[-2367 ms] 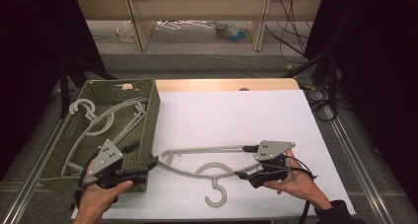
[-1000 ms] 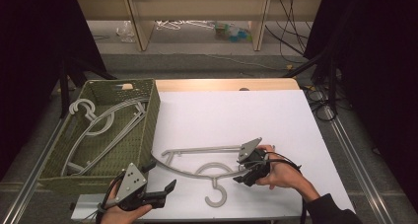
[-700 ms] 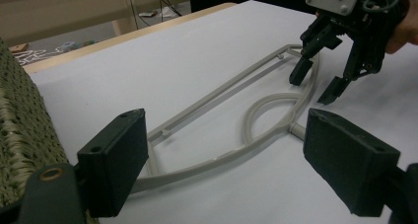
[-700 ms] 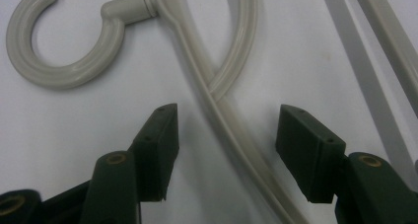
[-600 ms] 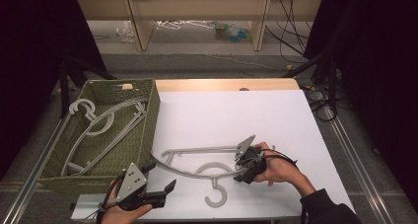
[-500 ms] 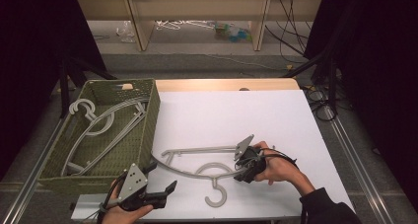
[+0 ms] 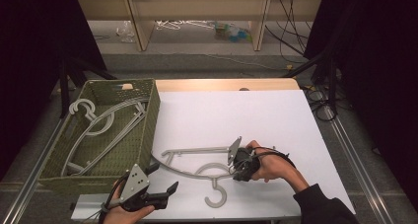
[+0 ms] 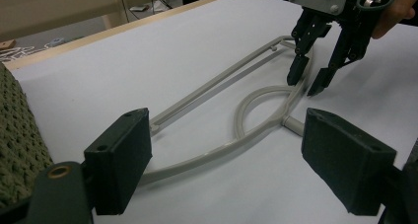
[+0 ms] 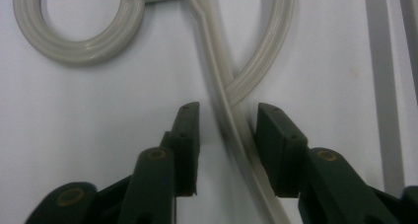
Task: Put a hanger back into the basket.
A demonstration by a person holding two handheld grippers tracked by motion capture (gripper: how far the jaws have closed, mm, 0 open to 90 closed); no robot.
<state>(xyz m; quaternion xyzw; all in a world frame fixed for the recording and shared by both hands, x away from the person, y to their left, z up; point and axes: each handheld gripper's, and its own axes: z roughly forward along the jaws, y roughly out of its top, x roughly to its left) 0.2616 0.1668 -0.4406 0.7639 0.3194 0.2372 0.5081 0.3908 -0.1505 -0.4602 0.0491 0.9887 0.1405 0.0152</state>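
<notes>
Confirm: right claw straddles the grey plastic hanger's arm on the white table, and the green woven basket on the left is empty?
Not empty. The high view shows the green woven basket holding grey plastic hangers. The rest holds: the right claw straddles the grey plastic hanger's arm on the white table.

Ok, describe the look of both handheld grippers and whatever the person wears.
Both the left gripper and right gripper are black, with two flat rectangular jaws, brass-coloured pivot pins, and a grey three-cornered plate dotted with screw holes. Thin black cables loop off the right one. A dark sleeve covers the right forearm.
</notes>
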